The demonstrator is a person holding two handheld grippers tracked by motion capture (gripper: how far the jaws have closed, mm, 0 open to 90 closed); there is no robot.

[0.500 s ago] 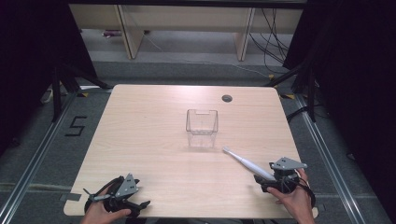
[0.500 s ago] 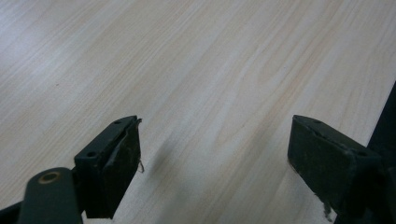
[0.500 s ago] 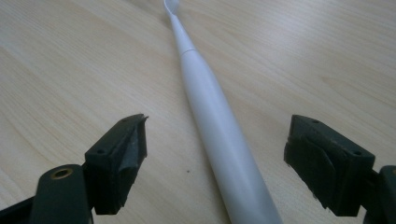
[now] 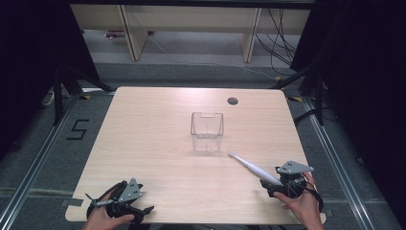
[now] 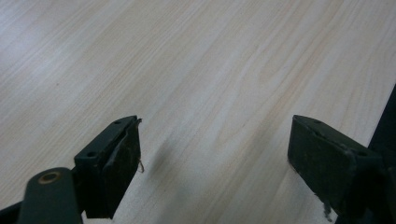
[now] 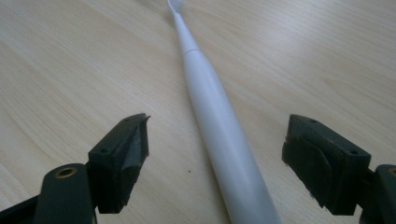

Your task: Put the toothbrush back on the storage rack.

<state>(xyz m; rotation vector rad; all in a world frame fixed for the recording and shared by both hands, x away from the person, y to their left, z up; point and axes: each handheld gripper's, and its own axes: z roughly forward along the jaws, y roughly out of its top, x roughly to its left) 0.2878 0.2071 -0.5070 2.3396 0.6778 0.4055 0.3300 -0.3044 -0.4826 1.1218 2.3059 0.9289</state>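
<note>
A white electric toothbrush (image 4: 252, 167) lies flat on the wooden table (image 4: 158, 124), its head toward the clear plastic cup (image 4: 207, 131) at the table's middle. My right gripper (image 4: 282, 183) is at the near right, over the handle end. In the right gripper view the toothbrush (image 6: 218, 126) runs between the wide-apart jaws of the right gripper (image 6: 215, 158), and neither pad touches it. My left gripper (image 4: 139, 206) rests at the near left edge; the left gripper (image 5: 212, 163) stands open over bare wood.
A round cable hole (image 4: 232, 101) is in the table's far right part. Shelving legs (image 4: 130, 33) and cables lie on the floor beyond the table. Metal rails (image 4: 33, 167) run along both sides on the floor.
</note>
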